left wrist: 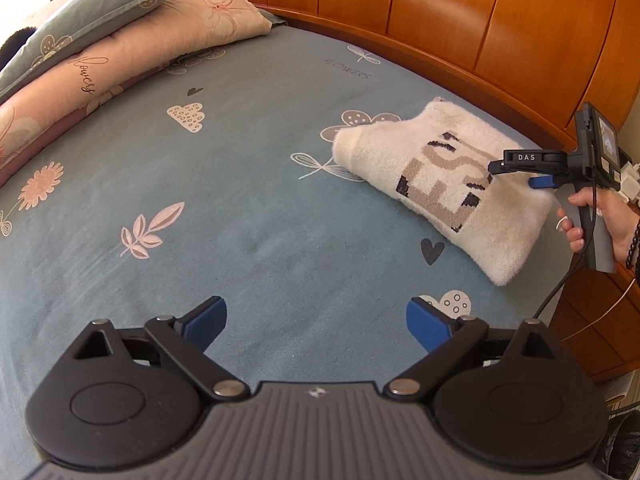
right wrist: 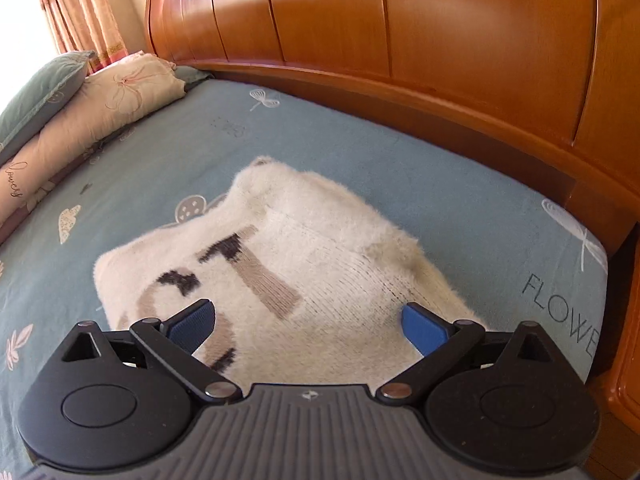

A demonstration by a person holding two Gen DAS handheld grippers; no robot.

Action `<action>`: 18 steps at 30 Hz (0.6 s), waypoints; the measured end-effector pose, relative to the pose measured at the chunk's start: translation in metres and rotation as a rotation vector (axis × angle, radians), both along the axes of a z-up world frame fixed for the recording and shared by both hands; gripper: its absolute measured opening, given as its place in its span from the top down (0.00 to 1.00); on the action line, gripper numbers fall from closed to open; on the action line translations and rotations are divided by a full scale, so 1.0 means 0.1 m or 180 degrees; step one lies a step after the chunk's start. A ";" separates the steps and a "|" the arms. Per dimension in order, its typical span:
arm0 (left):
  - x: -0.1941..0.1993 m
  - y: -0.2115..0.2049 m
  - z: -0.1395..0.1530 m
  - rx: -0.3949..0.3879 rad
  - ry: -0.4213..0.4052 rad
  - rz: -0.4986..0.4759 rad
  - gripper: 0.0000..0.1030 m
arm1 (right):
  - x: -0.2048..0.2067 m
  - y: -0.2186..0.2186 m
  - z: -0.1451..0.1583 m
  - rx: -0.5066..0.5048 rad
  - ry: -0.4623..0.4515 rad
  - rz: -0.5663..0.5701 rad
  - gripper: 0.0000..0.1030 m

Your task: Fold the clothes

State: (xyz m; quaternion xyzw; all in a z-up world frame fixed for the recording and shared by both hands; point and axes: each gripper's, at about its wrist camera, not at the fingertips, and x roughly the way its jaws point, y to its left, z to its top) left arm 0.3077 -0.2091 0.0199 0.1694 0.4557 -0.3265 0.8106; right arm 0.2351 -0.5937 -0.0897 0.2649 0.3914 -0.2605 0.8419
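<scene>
One cream sweater [right wrist: 280, 264] folded, lettering up.

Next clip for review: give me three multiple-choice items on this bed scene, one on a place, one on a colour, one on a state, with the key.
1. Where does the sweater lie?
A. on the pillows
B. on the sheet near the headboard
C. on the floor

2. What colour is the sheet?
A. blue-grey
B. red
C. white

3. How are the left tongs?
A. shut on the sweater
B. open, holding nothing
C. shut on a pillow

Key: 1 B, it rests on the bed beside the headboard; 2 A, blue-grey with flower prints; 3 B, the pads stand apart over bare sheet.
</scene>
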 end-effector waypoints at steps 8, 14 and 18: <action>-0.28 -0.83 0.12 -0.0033 -0.0067 -0.0425 0.06 | -0.25 0.00 0.34 0.0153 0.0120 0.0240 0.04; -0.23 -1.22 0.59 -0.0038 -0.0373 -0.0481 0.06 | -0.48 0.22 0.82 0.0102 0.0528 0.0304 0.03; -0.09 -1.28 0.72 -0.0031 -0.0134 -0.0276 0.06 | -0.54 0.43 1.16 0.0054 0.0798 0.0383 0.02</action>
